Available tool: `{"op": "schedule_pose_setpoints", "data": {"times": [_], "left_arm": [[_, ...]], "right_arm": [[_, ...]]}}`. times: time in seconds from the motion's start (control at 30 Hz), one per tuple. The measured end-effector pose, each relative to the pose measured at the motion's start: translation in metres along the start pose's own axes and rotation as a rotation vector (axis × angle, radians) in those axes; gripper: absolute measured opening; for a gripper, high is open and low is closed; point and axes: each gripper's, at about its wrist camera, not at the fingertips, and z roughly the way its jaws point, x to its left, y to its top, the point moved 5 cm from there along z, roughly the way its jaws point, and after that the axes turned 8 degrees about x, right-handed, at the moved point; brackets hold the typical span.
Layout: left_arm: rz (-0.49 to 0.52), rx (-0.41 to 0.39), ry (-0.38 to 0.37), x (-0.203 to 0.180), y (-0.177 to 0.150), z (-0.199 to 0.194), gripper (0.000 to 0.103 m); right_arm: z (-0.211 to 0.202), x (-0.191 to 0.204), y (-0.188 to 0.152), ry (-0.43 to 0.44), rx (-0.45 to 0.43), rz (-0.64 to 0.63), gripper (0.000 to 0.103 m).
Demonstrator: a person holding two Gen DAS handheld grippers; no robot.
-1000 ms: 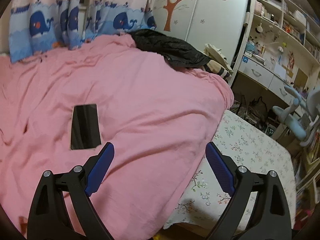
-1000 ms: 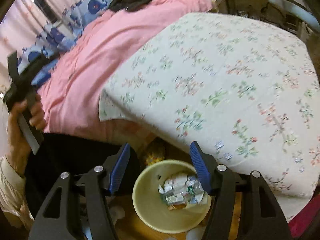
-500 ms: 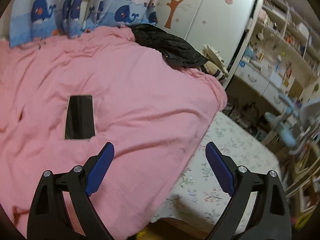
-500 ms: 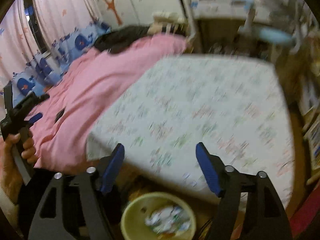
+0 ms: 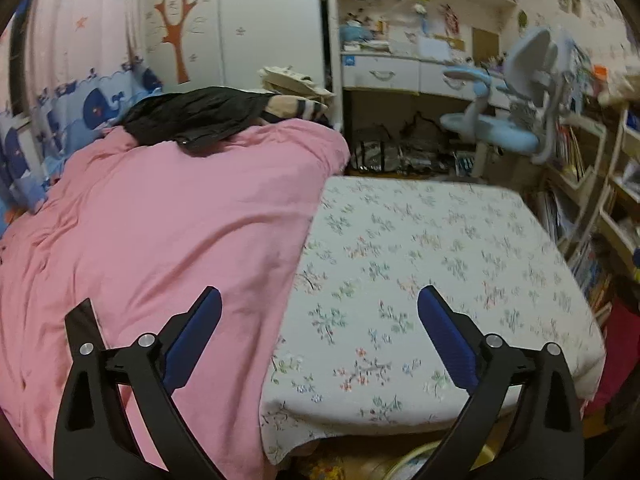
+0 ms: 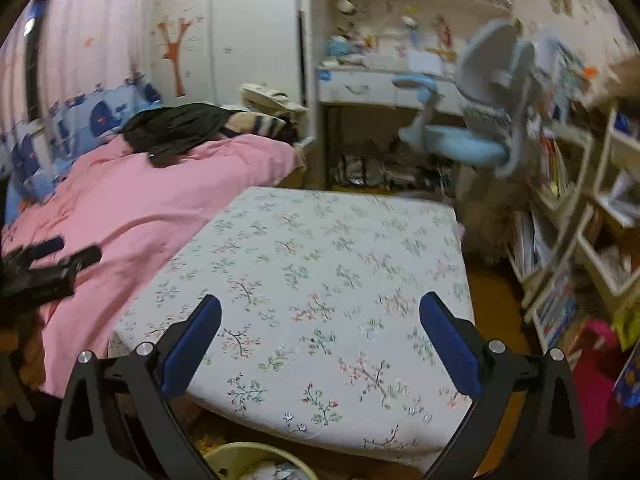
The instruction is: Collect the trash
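A pale yellow bin (image 6: 248, 447) sits on the floor at the bottom edge of the right wrist view, with crumpled trash (image 6: 276, 473) inside. Its rim (image 5: 414, 454) also peeks in low in the left wrist view. My right gripper (image 6: 320, 299) hovers above the bin and points over the floral-covered bed (image 6: 320, 264); its jaws are opening with nothing between them. My left gripper (image 5: 319, 293) points at the seam between the pink blanket (image 5: 168, 216) and the floral cover (image 5: 420, 248); its jaws are also opening and hold nothing. In the right wrist view the left gripper (image 6: 78, 248) shows at the left edge.
A black jacket (image 5: 192, 120) lies at the far end of the pink blanket. A light blue desk chair (image 5: 512, 120), a cluttered desk and shelves (image 6: 592, 184) of books line the right side. Bags (image 6: 360, 170) crowd the floor under the desk.
The left view swung right, off the pink blanket and the dark phone, onto the floral cover. The right gripper tilted up from the bin and its jaws widened.
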Motion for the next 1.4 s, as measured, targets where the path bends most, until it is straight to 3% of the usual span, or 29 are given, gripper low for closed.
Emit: {"op": "schedule_pose_setpoints", "data": {"times": [0.1, 0.47, 0.83, 1.4], "left_arm": [[0.003, 0.007, 0.030, 0.000, -0.003, 0.001, 0.095], [-0.015, -0.010, 0.000, -0.019, -0.014, -0.017, 0.095], [0.019, 0.010, 0.043, -0.039, -0.024, -0.018, 0.095], [0.002, 0.024, -0.036, -0.050, -0.025, -0.019, 0.096]], "right_arm": [[-0.001, -0.006, 0.002, 0.010, -0.006, 0.061, 0.095], [-0.005, 0.005, -0.003, -0.016, -0.017, 0.041, 0.095], [-0.012, -0.010, -0.009, -0.025, -0.019, 0.085, 0.095], [-0.011, -0.009, -0.010, -0.024, -0.014, 0.087, 0.095]]}}
